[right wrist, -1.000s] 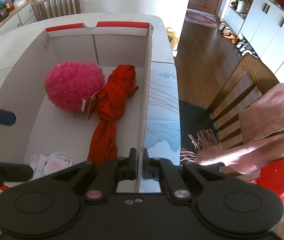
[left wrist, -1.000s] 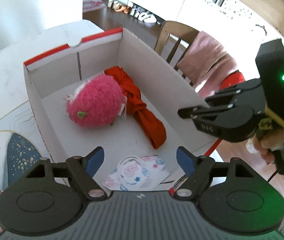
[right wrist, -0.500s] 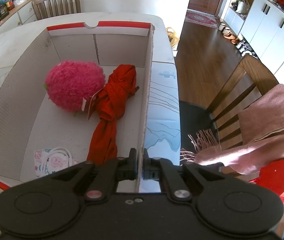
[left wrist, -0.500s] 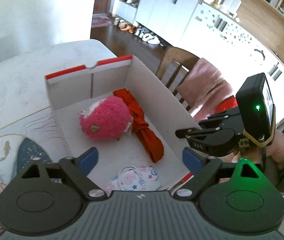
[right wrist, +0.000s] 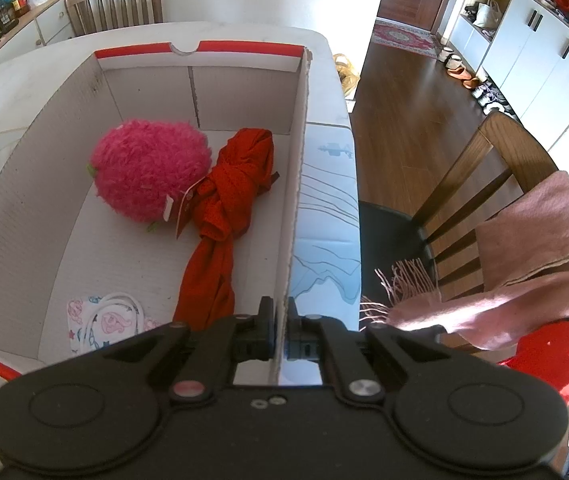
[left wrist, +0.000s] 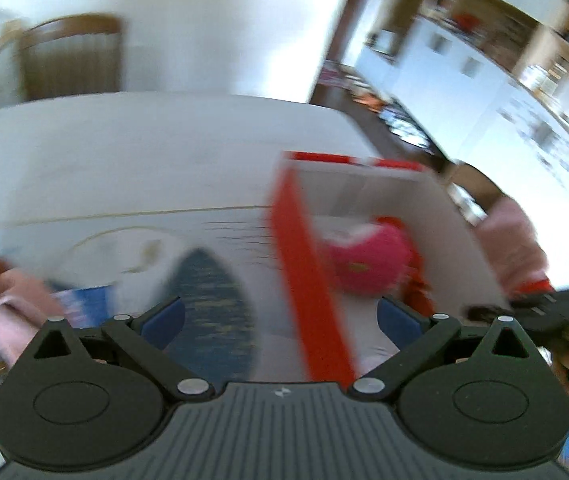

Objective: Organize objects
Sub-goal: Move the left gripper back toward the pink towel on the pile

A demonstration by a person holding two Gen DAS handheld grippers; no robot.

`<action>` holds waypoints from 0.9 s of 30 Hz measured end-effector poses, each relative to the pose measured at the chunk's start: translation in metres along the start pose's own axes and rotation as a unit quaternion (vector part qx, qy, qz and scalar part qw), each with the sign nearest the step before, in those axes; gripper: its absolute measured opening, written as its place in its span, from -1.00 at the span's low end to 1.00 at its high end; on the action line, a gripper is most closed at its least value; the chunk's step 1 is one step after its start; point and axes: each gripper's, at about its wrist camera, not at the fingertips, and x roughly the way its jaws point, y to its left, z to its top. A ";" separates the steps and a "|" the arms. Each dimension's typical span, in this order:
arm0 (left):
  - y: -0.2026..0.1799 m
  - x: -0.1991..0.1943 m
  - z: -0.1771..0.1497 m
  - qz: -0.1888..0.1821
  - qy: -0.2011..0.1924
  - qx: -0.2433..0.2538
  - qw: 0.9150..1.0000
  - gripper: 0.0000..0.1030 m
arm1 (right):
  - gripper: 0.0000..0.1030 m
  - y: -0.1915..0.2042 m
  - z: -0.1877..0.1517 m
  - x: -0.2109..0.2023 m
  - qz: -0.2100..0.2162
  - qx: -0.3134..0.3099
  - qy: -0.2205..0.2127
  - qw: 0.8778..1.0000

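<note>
The left gripper (left wrist: 280, 316) has swung left off the box (right wrist: 44, 184), now at frame right, its empty jaws opening wide. The right gripper (right wrist: 280, 334) pinches the box's side wall at lower centre.

My left gripper (left wrist: 280, 314) had blue pads, black linkages and silver screws; my right gripper (right wrist: 280, 330) was all black.

bright daylight, left wrist view heavily motion-blurred, right wrist view sharp, fisheye bending at edges, blown-out white wall
</note>
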 end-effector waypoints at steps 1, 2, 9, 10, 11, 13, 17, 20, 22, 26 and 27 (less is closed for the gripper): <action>0.014 -0.001 0.001 0.018 -0.001 -0.016 1.000 0.99 | -0.93 0.000 0.000 0.000 0.000 0.000 0.000 1.000; 0.026 -0.001 0.001 0.035 -0.002 -0.027 0.999 0.99 | -0.93 -0.001 0.000 0.000 -0.001 0.001 0.001 1.000; 0.108 -0.001 -0.003 0.083 0.020 -0.123 0.989 0.99 | -0.93 0.000 0.001 0.001 -0.003 0.003 0.003 1.000; 0.117 0.001 -0.005 0.088 0.024 -0.132 0.987 0.99 | -0.93 0.000 0.001 0.001 -0.004 0.003 0.003 1.000; 0.123 0.004 -0.006 0.092 0.028 -0.138 0.986 0.99 | -0.93 0.000 0.001 0.001 -0.004 0.002 0.003 1.000; 0.132 0.009 -0.009 0.095 0.037 -0.148 0.984 0.99 | -0.93 0.000 0.001 0.001 -0.004 0.002 0.003 1.000; 0.144 0.019 -0.018 0.116 0.041 -0.154 0.980 0.99 | -0.92 0.001 0.002 0.001 -0.005 0.003 0.003 1.000; 0.149 0.027 -0.022 0.118 0.050 -0.155 0.979 0.99 | -0.92 0.000 0.001 0.001 -0.005 0.003 0.003 1.000; 0.151 0.033 -0.025 0.125 0.056 -0.153 0.979 0.99 | -0.92 0.000 0.001 0.001 -0.006 0.004 0.003 1.000; 0.155 0.043 -0.035 0.120 0.071 -0.169 0.976 0.99 | -0.92 0.000 0.001 0.001 -0.007 0.003 0.003 1.000; 0.156 0.043 -0.036 0.122 0.073 -0.171 0.975 0.99 | -0.92 0.000 0.001 0.001 -0.007 0.002 0.003 1.000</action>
